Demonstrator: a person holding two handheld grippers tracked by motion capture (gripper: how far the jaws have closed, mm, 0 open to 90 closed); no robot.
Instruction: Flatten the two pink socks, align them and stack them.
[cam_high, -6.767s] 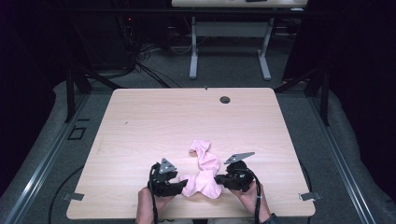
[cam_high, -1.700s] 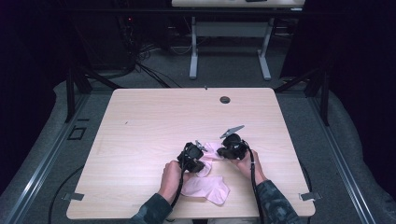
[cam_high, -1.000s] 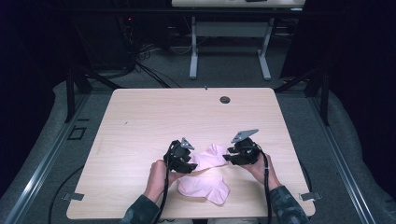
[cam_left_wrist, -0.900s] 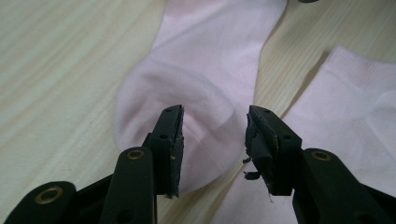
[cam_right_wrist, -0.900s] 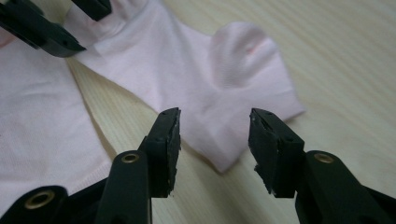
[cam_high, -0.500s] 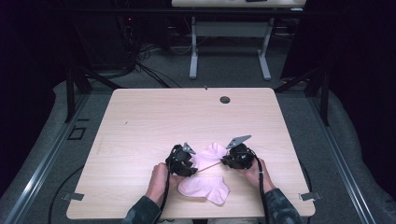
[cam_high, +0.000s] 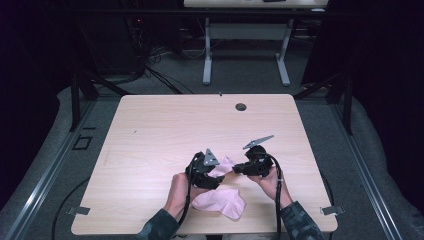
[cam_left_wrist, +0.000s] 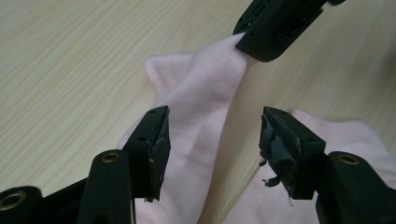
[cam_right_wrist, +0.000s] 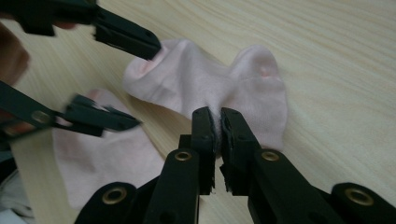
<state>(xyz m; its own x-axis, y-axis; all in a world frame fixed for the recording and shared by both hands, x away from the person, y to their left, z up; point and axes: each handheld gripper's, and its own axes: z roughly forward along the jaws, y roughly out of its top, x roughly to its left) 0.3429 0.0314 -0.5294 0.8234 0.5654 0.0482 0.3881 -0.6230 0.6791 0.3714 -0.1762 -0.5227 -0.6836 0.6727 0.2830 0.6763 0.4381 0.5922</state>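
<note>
A small pink sock (cam_left_wrist: 201, 102) is lifted just above the table near its front edge. My right gripper (cam_right_wrist: 218, 116) is shut on a fold of this sock (cam_right_wrist: 187, 79). My left gripper (cam_left_wrist: 215, 135) faces it from the left; its jaws have just been opening and now stand apart on either side of the sock without pressing it. In the high view the left gripper (cam_high: 221, 173) and right gripper (cam_high: 236, 169) nearly meet over the sock (cam_high: 226, 164). A second pink sock (cam_high: 220, 202) lies flat on the table below them.
The light wooden table (cam_high: 165, 130) has a round cable hole (cam_high: 241, 106) near its far edge. The flat sock (cam_right_wrist: 116, 158) lies close to the front edge. Another table's white legs (cam_high: 206, 55) stand on the floor beyond.
The right hand has drawn in toward the left hand. The left jaws have opened off the pink sock, while the right jaws have closed on it.
</note>
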